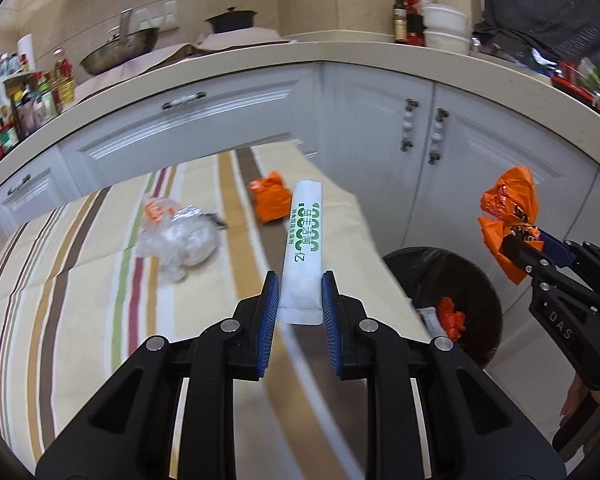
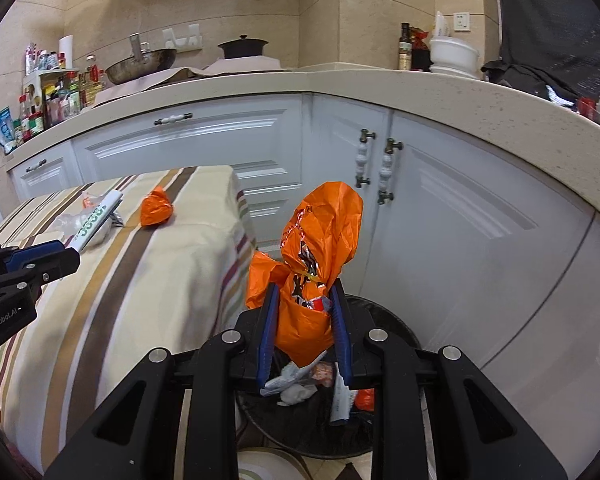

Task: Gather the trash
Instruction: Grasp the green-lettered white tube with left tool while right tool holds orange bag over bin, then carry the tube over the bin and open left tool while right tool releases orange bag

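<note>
Left wrist view: striped tablecloth [image 1: 80,280] fills the left and centre, with white cabinets [image 1: 204,128] and a beige counter [image 1: 340,60] behind.
Clear plastic wrapper [image 1: 180,240]: crumpled, with an orange patch, lying on the cloth at the left.
Orange wrapper on cloth [image 1: 270,198]: crumpled, lying near the far right edge of the cloth, apart from the clear one.
Left gripper [image 1: 300,292]: jaws nearly closed, blue pads pressing both sides of a white sachet [image 1: 304,248].
White sachet: long, upright between the pads, green print on it, lifted clear of the cloth.
Trash bin [image 1: 480,280]: black-lined, on the floor just right of the table; 1 orange scrap and a pale packet show inside.
Right gripper [image 1: 520,240]: at the far right, above the bin, clamped on an orange bag [image 1: 512,204].
Right wrist view: the left gripper [image 2: 72,256] enters from the left edge over the cloth, carrying the sachet.
Right gripper, own view [image 2: 306,312]: jaws narrow, pads squeezing the lower part of the orange bag, whose crumpled top stands up above the fingers.
Bin contents: white paper, a printed packet and an orange scrap lie directly under the held bag.
</note>
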Tool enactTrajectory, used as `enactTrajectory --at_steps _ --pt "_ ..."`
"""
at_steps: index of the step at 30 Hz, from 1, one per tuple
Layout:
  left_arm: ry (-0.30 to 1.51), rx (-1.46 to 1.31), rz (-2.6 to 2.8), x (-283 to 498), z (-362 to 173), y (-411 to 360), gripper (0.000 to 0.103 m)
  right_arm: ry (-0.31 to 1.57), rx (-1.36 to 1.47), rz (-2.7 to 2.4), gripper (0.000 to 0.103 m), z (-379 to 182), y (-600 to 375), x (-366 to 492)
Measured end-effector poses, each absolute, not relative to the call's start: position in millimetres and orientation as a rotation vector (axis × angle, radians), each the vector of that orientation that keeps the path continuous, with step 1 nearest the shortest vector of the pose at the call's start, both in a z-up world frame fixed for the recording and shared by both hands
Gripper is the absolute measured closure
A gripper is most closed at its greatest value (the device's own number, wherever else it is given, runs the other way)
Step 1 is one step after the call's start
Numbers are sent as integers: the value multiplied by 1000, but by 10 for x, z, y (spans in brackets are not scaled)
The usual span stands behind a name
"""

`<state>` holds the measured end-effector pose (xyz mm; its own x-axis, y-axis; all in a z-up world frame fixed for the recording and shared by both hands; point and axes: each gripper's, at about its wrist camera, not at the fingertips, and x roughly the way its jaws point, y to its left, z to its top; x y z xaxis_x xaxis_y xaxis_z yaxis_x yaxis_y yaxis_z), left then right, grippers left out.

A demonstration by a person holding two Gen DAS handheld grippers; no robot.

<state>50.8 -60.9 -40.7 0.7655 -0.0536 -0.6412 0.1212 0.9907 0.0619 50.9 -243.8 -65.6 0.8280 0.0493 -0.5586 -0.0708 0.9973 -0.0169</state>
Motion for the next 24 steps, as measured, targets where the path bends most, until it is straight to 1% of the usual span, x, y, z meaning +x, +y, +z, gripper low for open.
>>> enactTrajectory --at_steps 11,24 --pt "689 170 -215 660 -498 -1263 81 594 -11 -47 77 -653 -2880 442" --pt "712 195 -261 836 -600 -1651 81 613 17 -79 77 -784 -3068 516"
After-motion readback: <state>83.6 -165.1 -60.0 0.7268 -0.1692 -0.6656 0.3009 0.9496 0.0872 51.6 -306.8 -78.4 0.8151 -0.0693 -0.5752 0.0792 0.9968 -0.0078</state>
